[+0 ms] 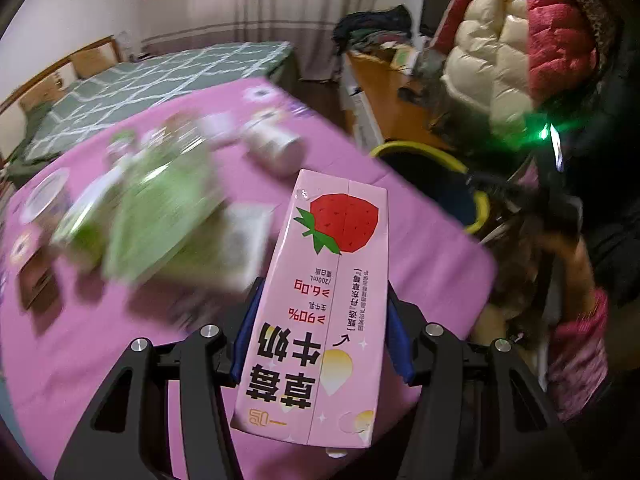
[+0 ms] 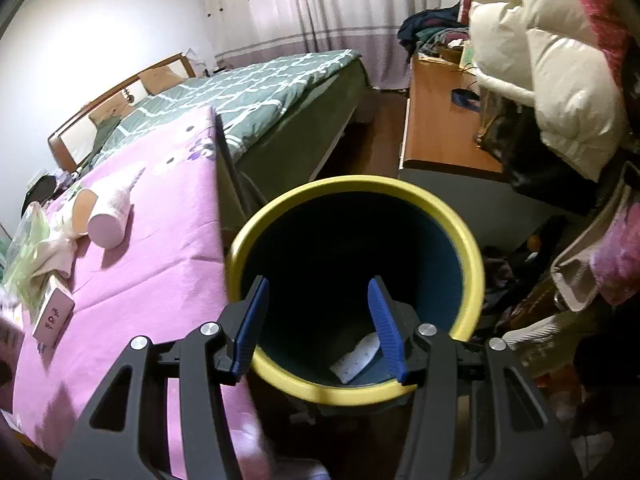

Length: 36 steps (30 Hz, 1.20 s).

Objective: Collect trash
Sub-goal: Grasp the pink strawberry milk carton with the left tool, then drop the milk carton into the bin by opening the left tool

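My left gripper (image 1: 322, 292) is shut on a pink strawberry milk carton (image 1: 320, 312), held above the pink tablecloth (image 1: 80, 360). A dark bin with a yellow rim (image 1: 476, 200) stands past the table's right edge. In the right wrist view my right gripper (image 2: 318, 284) is open and empty, right above the bin's mouth (image 2: 464, 232); a white scrap (image 2: 358, 358) lies at the bin's bottom. More trash lies on the table: a green bag (image 1: 160, 216), a pink cup on its side (image 2: 110, 220) and a small pink box (image 2: 54, 314).
A bed with a green checked cover (image 2: 256, 92) stands behind the table. A wooden desk (image 2: 436, 128) is at the right, with puffy jackets (image 2: 552, 72) hanging beside it. Clutter lies on the floor to the right of the bin.
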Motion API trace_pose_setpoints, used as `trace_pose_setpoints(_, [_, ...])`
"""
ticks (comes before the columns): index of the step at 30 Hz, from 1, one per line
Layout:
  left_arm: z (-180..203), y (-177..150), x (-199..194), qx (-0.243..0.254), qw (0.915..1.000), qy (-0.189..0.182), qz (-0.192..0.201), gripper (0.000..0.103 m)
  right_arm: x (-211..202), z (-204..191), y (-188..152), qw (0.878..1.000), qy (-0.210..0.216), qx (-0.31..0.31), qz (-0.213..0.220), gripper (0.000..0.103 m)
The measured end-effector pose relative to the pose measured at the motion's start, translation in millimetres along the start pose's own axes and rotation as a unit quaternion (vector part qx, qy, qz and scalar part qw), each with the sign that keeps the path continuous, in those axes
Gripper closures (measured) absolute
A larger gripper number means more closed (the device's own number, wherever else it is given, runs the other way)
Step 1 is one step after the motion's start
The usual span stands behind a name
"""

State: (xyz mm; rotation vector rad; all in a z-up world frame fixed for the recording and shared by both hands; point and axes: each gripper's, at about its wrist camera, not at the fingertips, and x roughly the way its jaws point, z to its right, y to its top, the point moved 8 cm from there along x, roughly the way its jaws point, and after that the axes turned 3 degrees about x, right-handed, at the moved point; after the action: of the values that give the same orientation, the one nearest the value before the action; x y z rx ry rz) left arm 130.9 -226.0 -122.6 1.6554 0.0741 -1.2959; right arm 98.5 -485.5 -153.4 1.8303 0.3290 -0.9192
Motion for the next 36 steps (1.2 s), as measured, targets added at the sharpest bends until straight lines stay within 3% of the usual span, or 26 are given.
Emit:
trace_pose_setpoints(7, [74, 74, 77, 0.025, 0.9977, -0.06, -0.016, 0.049, -18, 33, 5, 0.999, -0.03, 0.007, 0.019, 0.054])
trace_pose_setpoints(11, [114, 104, 129, 0.046, 0.9964, -0.064, -0.032, 0.048, -34, 55, 7, 0.998, -0.059, 0.01, 0.034, 0.054])
trace_pose_setpoints(16, [131, 124, 175, 0.046, 0.9964, -0.051, -0.05, 0.048, -46, 75, 2, 0.996, -0.084, 0.014, 0.037, 0.053])
trace_pose_setpoints(18, [131, 131, 186, 0.038, 0.9969, -0.049, -0.049, 0.041, -47, 82, 0, 0.995, -0.089, 0.02, 0.034, 0.052])
trace_pose_setpoints(19, [132, 137, 190, 0.036, 0.9972, -0.047, -0.045, 0.025, -47, 84, -1, 0.995, -0.091, 0.022, 0.034, 0.05])
trace_pose_setpoints(20, [131, 141, 192, 0.034, 0.9978, -0.042, -0.037, 0.019, -47, 85, -1, 0.995, -0.092, 0.025, 0.033, 0.05])
trace_pose_setpoints(24, [122, 146, 181, 0.02, 0.9985, -0.045, -0.023, 0.019, -46, 82, -3, 0.995, -0.088, 0.026, 0.031, 0.05])
trace_pose_setpoints(30, [76, 125, 110, -0.013, 0.9993, -0.025, 0.026, 0.017, -40, 53, -5, 0.998, -0.063, 0.007, 0.026, 0.05])
trace_pose_setpoints(36, [4, 80, 25, -0.058, 0.9943, 0.051, 0.073, 0.013, -30, -7, -10, 0.999, -0.016, -0.035, 0.015, 0.05])
